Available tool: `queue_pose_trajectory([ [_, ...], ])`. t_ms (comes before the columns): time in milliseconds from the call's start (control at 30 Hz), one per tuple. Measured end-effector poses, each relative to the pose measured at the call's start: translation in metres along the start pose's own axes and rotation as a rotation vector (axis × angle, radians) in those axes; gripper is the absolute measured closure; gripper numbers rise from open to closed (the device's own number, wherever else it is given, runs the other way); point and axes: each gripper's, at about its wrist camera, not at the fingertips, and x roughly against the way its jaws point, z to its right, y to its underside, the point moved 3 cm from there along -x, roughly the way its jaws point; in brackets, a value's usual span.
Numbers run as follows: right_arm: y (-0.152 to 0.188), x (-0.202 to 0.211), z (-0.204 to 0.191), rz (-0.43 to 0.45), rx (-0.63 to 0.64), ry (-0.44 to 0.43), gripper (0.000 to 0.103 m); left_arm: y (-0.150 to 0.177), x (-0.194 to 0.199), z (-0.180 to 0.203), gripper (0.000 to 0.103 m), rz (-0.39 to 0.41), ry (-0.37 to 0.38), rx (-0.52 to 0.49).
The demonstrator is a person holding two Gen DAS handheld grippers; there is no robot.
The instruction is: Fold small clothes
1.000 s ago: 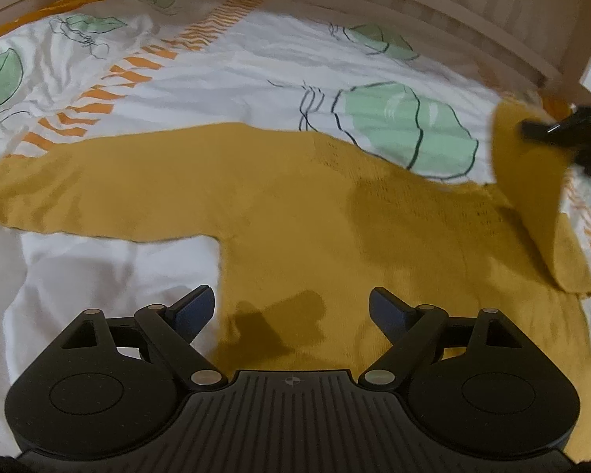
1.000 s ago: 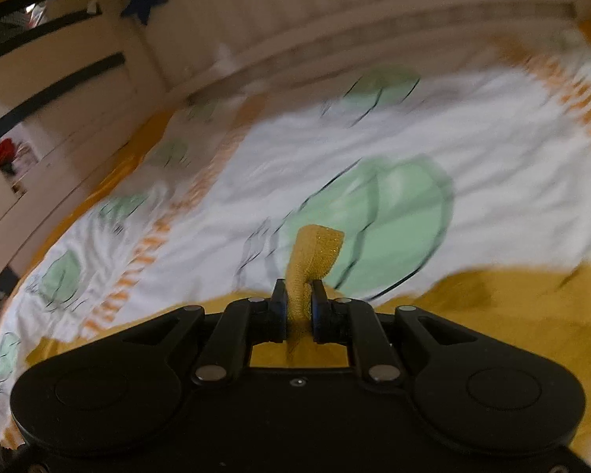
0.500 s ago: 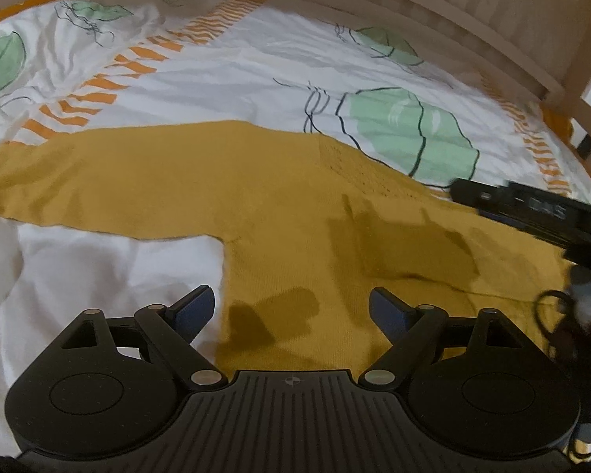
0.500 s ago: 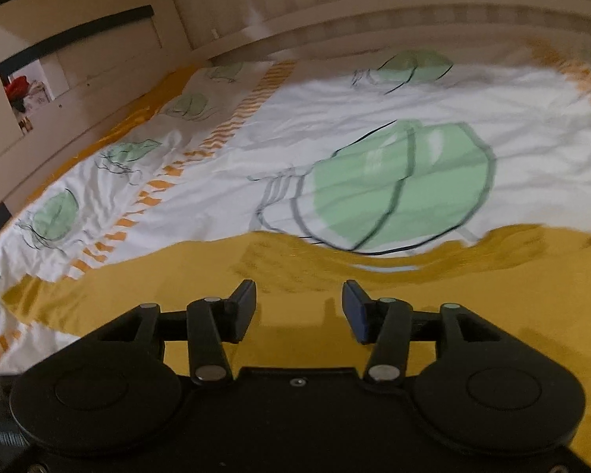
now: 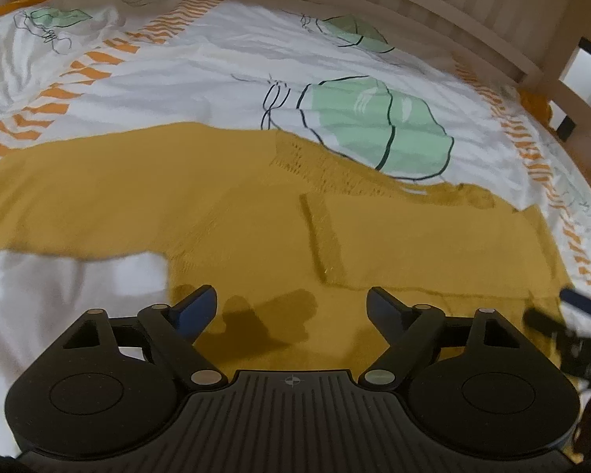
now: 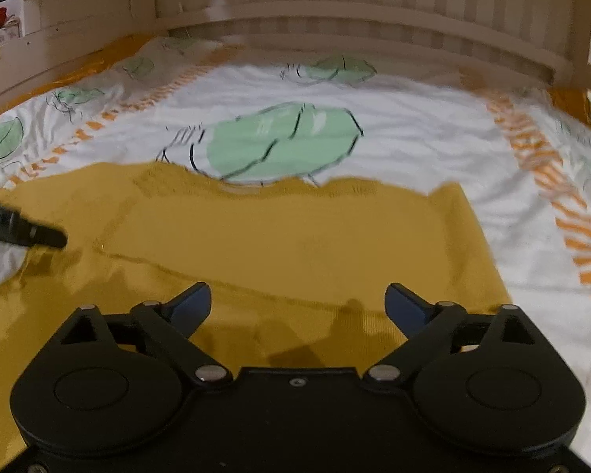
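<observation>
A mustard-yellow knit sweater (image 5: 224, 220) lies flat on the bed. Its left sleeve (image 5: 59, 193) stretches out to the left. Its right sleeve (image 5: 421, 248) is folded across the body, cuff end near the middle. The sweater also fills the right wrist view (image 6: 287, 236). My left gripper (image 5: 291, 303) is open and empty, low over the sweater's lower part. My right gripper (image 6: 297, 301) is open and empty over the sweater's right side; part of it shows at the right edge of the left wrist view (image 5: 571, 315). The left gripper's tip shows in the right wrist view (image 6: 23, 232).
The bed has a white cover (image 5: 201, 90) printed with green leaves and orange stripes. A wooden slatted bed rail (image 6: 335, 12) runs along the far side and a post (image 5: 563, 47) stands at the far right.
My right gripper was shut on the right sleeve's cuff, carried it over the sweater's body, let it go and opened wide. The sleeve now lies folded across the body. My left gripper stayed open.
</observation>
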Motion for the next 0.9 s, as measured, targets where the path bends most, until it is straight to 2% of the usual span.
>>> queue_pose_trajectory([
  [100,0.003,-0.003,0.005,-0.023,-0.042,-0.019,0.006,-0.01,-0.009,0.007,0.021,-0.013,-0.001,0.001],
  [367,-0.005,0.013,0.02,0.043,-0.125,-0.071,0.004,-0.02,-0.031,0.028,0.021,-0.026,0.005,-0.029],
  [533,-0.012,0.019,0.032,0.071,-0.171,-0.076,0.003,-0.028,-0.048,0.038,0.03,-0.053,0.032,-0.021],
  [700,-0.018,0.028,0.045,0.096,-0.226,-0.08,0.003,-0.029,-0.062,0.035,0.03,-0.09,0.005,0.013],
  [833,-0.019,0.03,0.06,0.1,-0.289,-0.078,0.001,-0.029,-0.064,0.039,0.031,-0.087,-0.017,-0.01],
  [867,-0.019,0.03,0.064,0.1,-0.304,-0.077,0.001,-0.029,-0.064,0.04,0.034,-0.083,-0.02,-0.014],
  [900,-0.019,0.03,0.068,0.099,-0.322,-0.074,0.001,-0.03,-0.064,0.042,0.05,-0.075,-0.021,-0.018],
])
